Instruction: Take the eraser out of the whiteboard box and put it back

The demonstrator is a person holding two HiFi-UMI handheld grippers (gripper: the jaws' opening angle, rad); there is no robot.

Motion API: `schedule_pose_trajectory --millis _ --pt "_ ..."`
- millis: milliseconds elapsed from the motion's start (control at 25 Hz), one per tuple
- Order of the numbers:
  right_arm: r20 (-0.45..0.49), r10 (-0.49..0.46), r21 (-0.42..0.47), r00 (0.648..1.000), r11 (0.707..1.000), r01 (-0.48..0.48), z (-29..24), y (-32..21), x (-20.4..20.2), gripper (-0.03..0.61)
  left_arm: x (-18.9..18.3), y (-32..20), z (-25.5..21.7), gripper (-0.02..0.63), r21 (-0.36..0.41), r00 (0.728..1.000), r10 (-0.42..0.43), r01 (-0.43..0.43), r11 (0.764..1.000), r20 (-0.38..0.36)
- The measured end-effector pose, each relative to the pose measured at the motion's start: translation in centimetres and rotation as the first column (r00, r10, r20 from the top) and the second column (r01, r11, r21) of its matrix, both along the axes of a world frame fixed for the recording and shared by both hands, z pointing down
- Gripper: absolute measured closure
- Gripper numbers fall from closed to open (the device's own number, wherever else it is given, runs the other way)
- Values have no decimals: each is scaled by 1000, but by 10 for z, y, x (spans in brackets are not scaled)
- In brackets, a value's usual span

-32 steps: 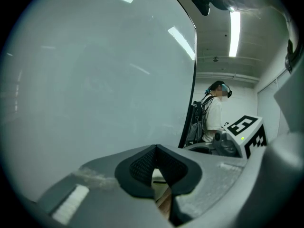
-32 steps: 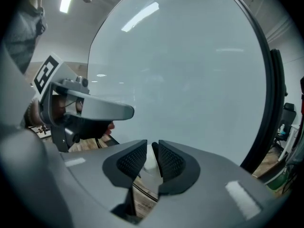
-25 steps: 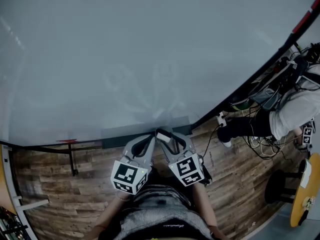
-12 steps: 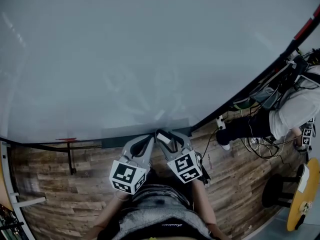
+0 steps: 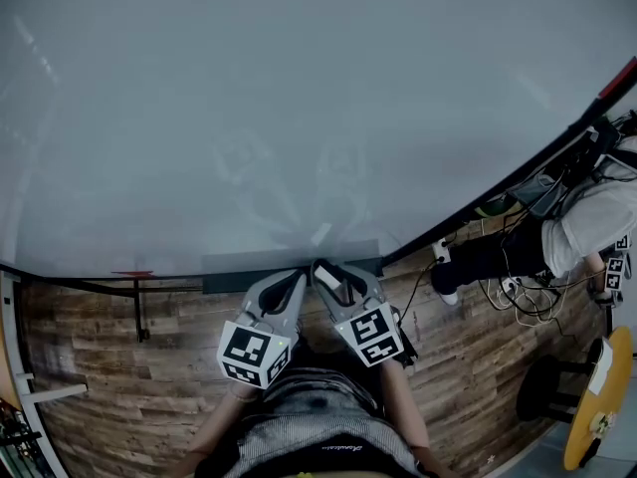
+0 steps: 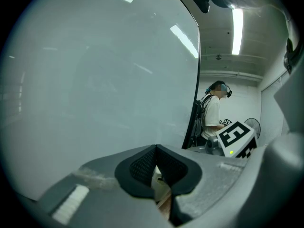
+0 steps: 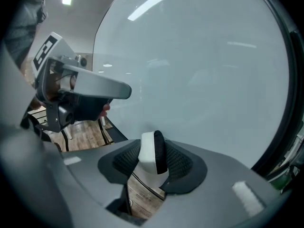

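The right gripper (image 7: 153, 151) gripped the white-and-black eraser (image 7: 148, 159) upright between its pads, its jaws having just been closing on it. The eraser sat just above the grey whiteboard box (image 5: 234, 264), at the lower edge of the whiteboard (image 5: 299, 98). Beside it, the left gripper (image 6: 156, 148) was clenched on nothing.

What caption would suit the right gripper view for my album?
Right hand-held gripper, its jaws just closed tighter, grips a white-and-black eraser before the whiteboard.
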State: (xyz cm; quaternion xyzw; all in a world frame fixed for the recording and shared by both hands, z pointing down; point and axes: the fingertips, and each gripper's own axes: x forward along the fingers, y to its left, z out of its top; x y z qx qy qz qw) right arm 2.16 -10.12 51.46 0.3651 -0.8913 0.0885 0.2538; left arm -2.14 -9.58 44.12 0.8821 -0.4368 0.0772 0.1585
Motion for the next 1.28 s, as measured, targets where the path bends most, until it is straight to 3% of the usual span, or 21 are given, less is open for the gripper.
schedule_pose_trajectory --millis 440,1280 --pt "-30 -10 11 999 1000 10 -1 2 1 420 1 0 2 612 0 1000 6 -6 1000 5" --pt "14 30 34 999 999 -31 -36 4 2 423 -6 2 -5 612 34 1000 14 -14 999 15"
